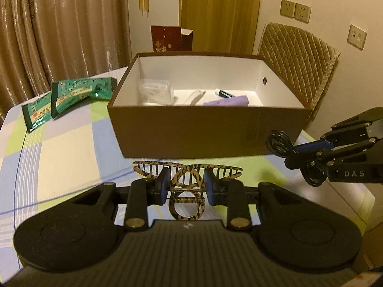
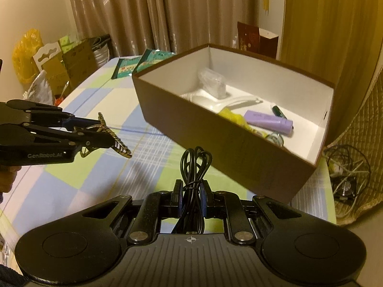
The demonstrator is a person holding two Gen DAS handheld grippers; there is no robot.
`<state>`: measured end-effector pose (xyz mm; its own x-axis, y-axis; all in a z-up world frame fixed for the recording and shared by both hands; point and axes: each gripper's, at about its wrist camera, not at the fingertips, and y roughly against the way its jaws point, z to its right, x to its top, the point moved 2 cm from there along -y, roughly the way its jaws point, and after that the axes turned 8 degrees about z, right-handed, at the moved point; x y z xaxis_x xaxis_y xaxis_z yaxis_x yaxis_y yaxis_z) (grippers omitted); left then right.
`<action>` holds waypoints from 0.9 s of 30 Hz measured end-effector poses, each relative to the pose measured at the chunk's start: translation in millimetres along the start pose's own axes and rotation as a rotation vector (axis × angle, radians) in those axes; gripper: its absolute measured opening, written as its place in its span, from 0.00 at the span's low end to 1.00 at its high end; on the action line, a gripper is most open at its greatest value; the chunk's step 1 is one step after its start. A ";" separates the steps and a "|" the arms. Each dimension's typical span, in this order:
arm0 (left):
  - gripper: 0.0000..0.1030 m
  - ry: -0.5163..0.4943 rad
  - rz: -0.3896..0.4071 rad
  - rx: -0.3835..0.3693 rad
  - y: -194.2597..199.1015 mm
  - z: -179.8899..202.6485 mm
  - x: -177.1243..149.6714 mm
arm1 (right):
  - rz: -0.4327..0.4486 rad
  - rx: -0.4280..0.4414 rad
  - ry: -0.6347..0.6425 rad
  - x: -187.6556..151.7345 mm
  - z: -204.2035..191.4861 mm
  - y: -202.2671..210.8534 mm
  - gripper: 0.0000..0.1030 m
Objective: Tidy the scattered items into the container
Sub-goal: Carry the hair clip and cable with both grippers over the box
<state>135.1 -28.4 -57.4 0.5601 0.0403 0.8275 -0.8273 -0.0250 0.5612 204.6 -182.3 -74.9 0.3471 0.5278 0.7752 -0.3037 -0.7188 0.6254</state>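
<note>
- Two items are held clear of the desk (image 1: pixel 59 157): the hair claw (image 1: pixel 186 179) pinched at its hinge in the left tongs (image 1: pixel 187 186), the coiled black cable (image 2: pixel 195 167) squeezed in the nearly closed right tongs (image 2: pixel 191 198).
- Ahead of both sits the brown box (image 1: pixel 205 134).
- Carry each over the near wall before releasing, one at a time, so the tongs don't collide.

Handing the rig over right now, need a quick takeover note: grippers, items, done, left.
Left hand-held gripper: shut on the hair claw, in front of the box.
Right hand-held gripper: shut on the coiled black cable, also short of the box.
Done: purple tube, white spoon and a clear packet are inside.
Left: drop both held items in, then the green packets on the table.
</note>
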 end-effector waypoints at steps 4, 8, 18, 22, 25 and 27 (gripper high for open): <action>0.25 -0.006 0.021 -0.009 -7.5 0.4 15.4 | 0.018 0.005 -0.005 13.0 6.2 -1.8 0.11; 0.25 -0.017 0.046 -0.016 -14.0 0.2 30.8 | 0.042 0.010 -0.009 27.3 12.5 -2.5 0.11; 0.25 -0.032 0.098 -0.035 -43.4 -3.9 77.1 | 0.102 0.003 -0.006 72.9 39.3 -10.8 0.11; 0.25 -0.060 0.105 -0.052 -61.5 -2.1 94.5 | 0.113 -0.012 -0.007 91.3 55.9 -20.3 0.11; 0.25 -0.074 0.101 -0.066 -79.5 -1.0 107.7 | 0.098 -0.018 -0.031 100.6 72.3 -32.1 0.11; 0.25 -0.074 0.091 -0.079 -92.8 -1.3 115.4 | 0.082 -0.011 -0.062 105.8 85.1 -42.6 0.11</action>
<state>276.4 -20.1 -14.0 0.4822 -0.0321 0.8755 -0.8739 0.0534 0.4832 329.8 -134.3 -27.1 0.3743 0.4383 0.8172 -0.3433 -0.7531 0.5612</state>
